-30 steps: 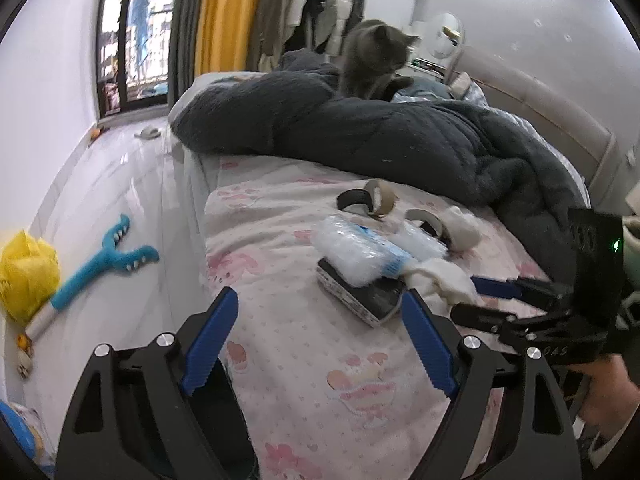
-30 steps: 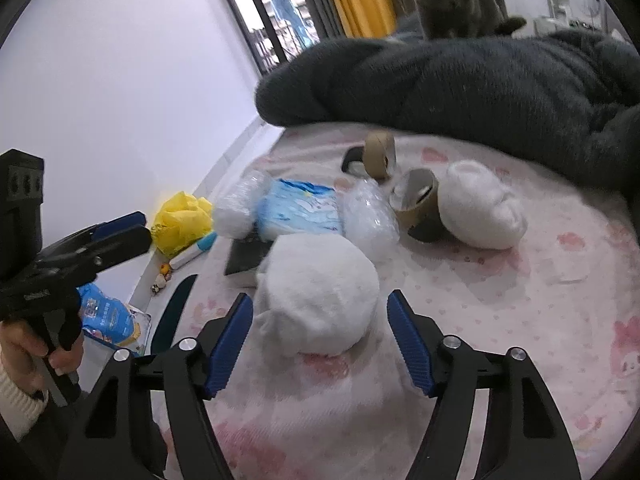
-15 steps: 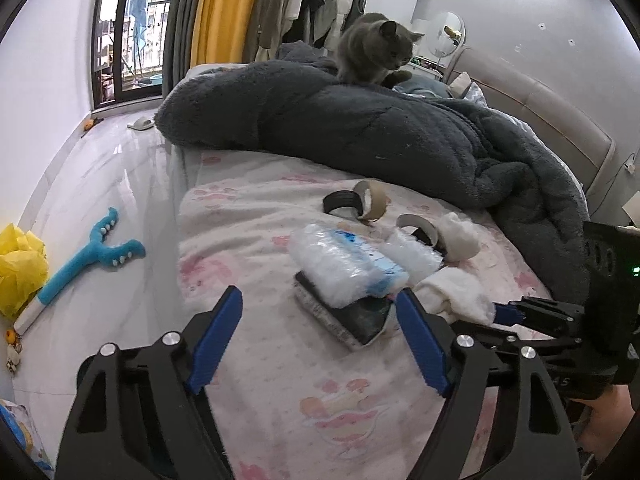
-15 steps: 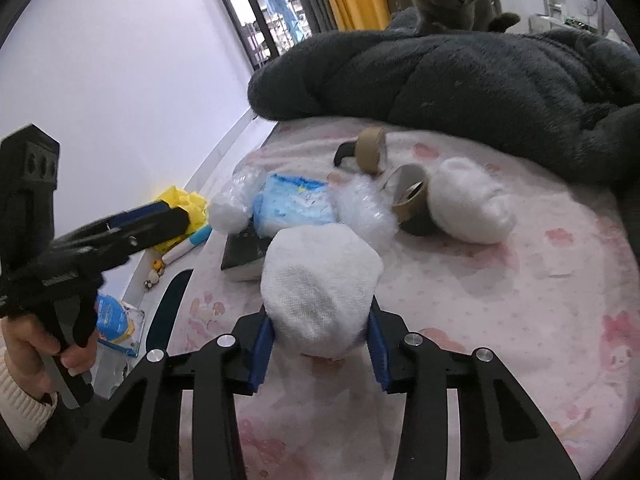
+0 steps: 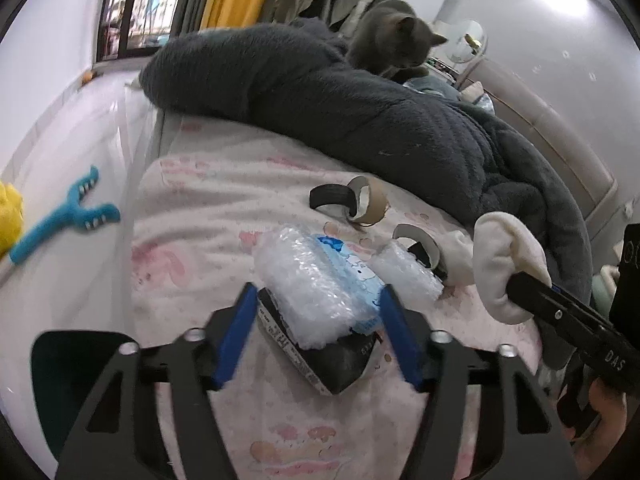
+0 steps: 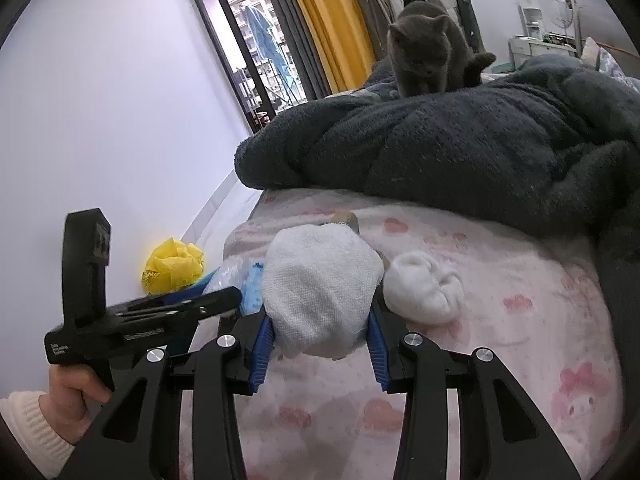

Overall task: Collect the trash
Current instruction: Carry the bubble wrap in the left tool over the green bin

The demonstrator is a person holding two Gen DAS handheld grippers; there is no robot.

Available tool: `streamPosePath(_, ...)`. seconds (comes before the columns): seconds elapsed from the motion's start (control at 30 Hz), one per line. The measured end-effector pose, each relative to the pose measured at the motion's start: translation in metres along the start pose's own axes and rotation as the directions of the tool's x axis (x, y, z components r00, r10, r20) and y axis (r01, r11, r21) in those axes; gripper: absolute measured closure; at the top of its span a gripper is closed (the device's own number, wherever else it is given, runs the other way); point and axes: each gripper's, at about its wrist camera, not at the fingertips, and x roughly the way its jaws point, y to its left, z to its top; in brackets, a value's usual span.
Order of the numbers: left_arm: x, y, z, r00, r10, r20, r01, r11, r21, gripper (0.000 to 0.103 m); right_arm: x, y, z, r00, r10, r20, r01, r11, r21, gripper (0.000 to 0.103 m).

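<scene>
1. Grippers first: the right gripper (image 6: pixel 318 350) has its blue pads clamped on a white cloth wad (image 6: pixel 320 288), which is lifted off the pink printed bedsheet (image 6: pixel 500 320). From the left wrist view the same wad (image 5: pixel 506 264) sticks up out of the right gripper's black fingers (image 5: pixel 560 312).
2. Left gripper (image 5: pixel 316 336) has its jaws apart, one blue pad on each side of a bubble-wrapped packet (image 5: pixel 316 280); whether the pads touch it cannot be told.
3. That packet has a blue and white printed label, the print too small to read. It lies on a black box (image 5: pixel 332 360), which has a white edge label with unreadable text.
4. Writing on the tools: "DAS" in white letters on the right gripper's body, seen in the left wrist view. The small white print on the left gripper's side, seen in the right wrist view, is too blurred to read.
5. Other trash on the sheet: a second white wad (image 6: pixel 424 288) just beside the held one, a smaller bubble wrap roll (image 5: pixel 408 272), a brown tape roll (image 5: pixel 370 206) touching a black ring (image 5: pixel 330 198), and another tape roll (image 5: pixel 420 246) near the bubble wrap.
6. Beyond these, a dark grey blanket (image 5: pixel 340 108) lies across the bed, and a grey cat (image 6: pixel 428 48) stands on it.
7. On the floor are a yellow bag (image 6: pixel 172 266) and a blue toy (image 5: pixel 64 216).
</scene>
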Motion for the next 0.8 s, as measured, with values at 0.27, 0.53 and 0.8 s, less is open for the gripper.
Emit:
streamPosePath(0.27,-0.005,0.005,0.004,0.999,-0.041,-0.008,0.041,0.999,-0.026,0.053,0.007,0.008,0.007,1.000,0.000,-0.011,-0.001,1.000,-0.023,0.061)
streamPosePath(0.53,-0.032,0.012,0.005,0.999,0.005,0.040,-0.007,0.999,0.048,0.053,0.011,0.028,0.014,0.999,0.028,0.018,-0.028,0.999,-0.022,0.061)
streamPosePath(0.8,-0.038,0.055,-0.011,0.998,0.062,-0.010,-0.062,0.998,0.018,0.053,0.039,0.067,0.021,0.997,0.076,-0.007,-0.076,0.996,-0.041,0.061)
